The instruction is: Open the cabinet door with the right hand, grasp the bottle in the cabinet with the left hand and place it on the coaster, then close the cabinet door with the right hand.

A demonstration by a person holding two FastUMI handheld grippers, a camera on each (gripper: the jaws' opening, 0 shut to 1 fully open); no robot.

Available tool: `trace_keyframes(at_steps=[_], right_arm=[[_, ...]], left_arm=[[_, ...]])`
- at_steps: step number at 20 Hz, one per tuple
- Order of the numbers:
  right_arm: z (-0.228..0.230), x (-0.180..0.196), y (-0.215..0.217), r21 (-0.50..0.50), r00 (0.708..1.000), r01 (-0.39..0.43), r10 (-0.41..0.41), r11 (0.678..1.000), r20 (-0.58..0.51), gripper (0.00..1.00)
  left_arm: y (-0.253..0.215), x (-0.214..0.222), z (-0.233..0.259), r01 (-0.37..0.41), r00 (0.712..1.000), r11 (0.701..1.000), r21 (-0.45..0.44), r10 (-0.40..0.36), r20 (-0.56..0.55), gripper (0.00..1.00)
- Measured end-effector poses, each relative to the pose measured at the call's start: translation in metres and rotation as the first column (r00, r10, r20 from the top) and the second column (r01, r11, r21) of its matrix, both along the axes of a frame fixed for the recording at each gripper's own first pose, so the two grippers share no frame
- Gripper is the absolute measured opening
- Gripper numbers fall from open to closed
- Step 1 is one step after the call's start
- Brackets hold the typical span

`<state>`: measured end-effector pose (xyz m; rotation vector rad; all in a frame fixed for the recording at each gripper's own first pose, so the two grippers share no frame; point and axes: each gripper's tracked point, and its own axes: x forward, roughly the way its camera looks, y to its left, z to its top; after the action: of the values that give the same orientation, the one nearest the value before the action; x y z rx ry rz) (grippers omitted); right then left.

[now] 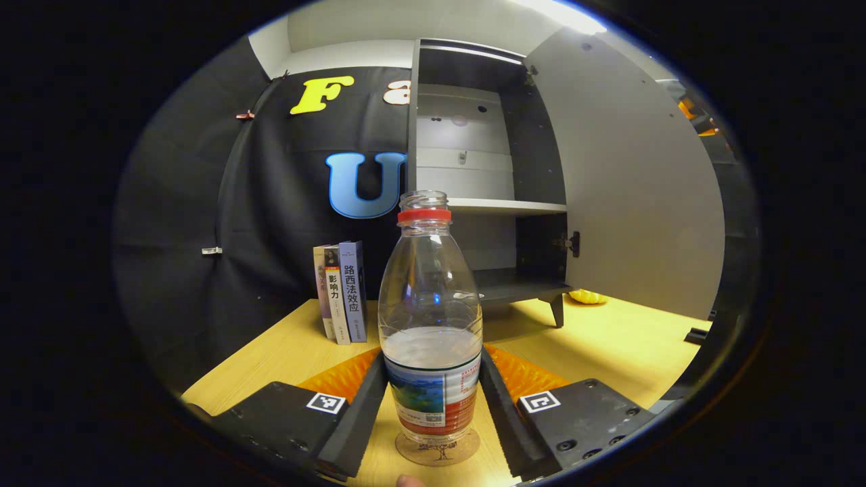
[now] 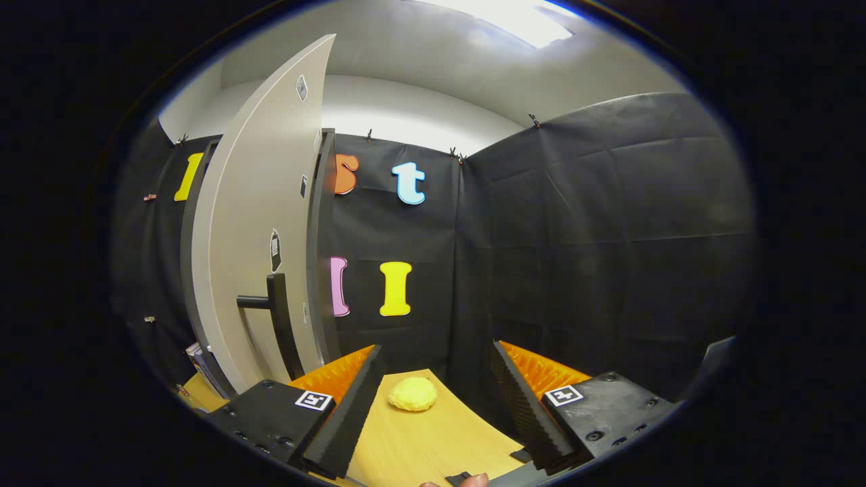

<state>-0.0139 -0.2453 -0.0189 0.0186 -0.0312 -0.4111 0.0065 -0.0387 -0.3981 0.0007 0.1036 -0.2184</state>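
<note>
We found the left gripper point(image 1: 433, 399) with its jaws set against both sides of the bottle point(image 1: 430, 325), grasping it at the label band. The bottle stood upright on the coaster point(image 1: 437, 449), which lay on the desk point(image 1: 609, 338) at 6 o'clock in the left gripper view. The bottle carried no cap and was partly filled.

The right gripper point(image 2: 433, 399) had its jaws released and empty, over the desk edge. A yellow object point(image 2: 412, 393) lay just ahead of them. The cabinet door point(image 2: 257, 237) stood wide open at 9 o'clock in the right gripper view, its handle point(image 2: 270, 304) well apart from the jaws.

We judged placement near complete; release and door closing remained. Risks: a sideways pull during release could tip the uncapped bottle and spill water. The books point(image 1: 342, 291) at 11 o'clock stood near. A fast door swing could shake the cabinet point(image 1: 487, 189).
</note>
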Motion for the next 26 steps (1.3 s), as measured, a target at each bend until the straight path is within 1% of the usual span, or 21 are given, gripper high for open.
trace_keyframes(at_steps=[2, 5, 10, 14, 20, 23, 26], right_arm=[[0.001, -0.002, -0.002, 0.005, 1.000, 0.024, -0.024, 1.000, -0.003, 0.97], [-0.003, -0.007, -0.006, 0.027, 0.998, 0.053, -0.053, 0.998, -0.020, 0.97], [-0.009, -0.011, -0.003, 0.025, 0.996, 0.073, -0.072, 0.997, -0.045, 0.98], [-0.005, -0.013, -0.001, 0.025, 0.997, 0.076, -0.075, 0.997, -0.034, 0.98], [-0.010, -0.016, -0.002, 0.050, 0.997, 0.074, -0.072, 0.996, -0.034, 0.98], [-0.013, -0.018, -0.005, 0.056, 0.997, 0.071, -0.069, 0.996, -0.037, 0.98], [-0.017, -0.018, -0.008, 0.075, 0.997, 0.065, -0.062, 0.995, -0.037, 0.98]], left_arm=[[-0.001, 0.003, -0.018, 0.022, 1.000, 1.000, -0.015, -0.022, -0.014, 0.78], [0.000, 0.001, -0.035, 0.030, 0.999, 0.999, -0.025, -0.031, -0.038, 0.80], [0.004, 0.001, -0.046, 0.034, 0.999, 0.999, -0.011, -0.035, -0.036, 0.80], [0.001, 0.001, -0.047, 0.042, 0.999, 0.999, 0.003, -0.042, -0.028, 0.81], [0.005, -0.002, -0.046, 0.002, 0.999, 1.000, 0.002, -0.002, -0.048, 0.82], [0.004, -0.004, -0.044, -0.001, 0.998, 1.000, 0.004, 0.001, -0.057, 0.88], [0.004, -0.006, -0.037, -0.013, 0.998, 1.000, 0.002, 0.013, -0.066, 0.92]])
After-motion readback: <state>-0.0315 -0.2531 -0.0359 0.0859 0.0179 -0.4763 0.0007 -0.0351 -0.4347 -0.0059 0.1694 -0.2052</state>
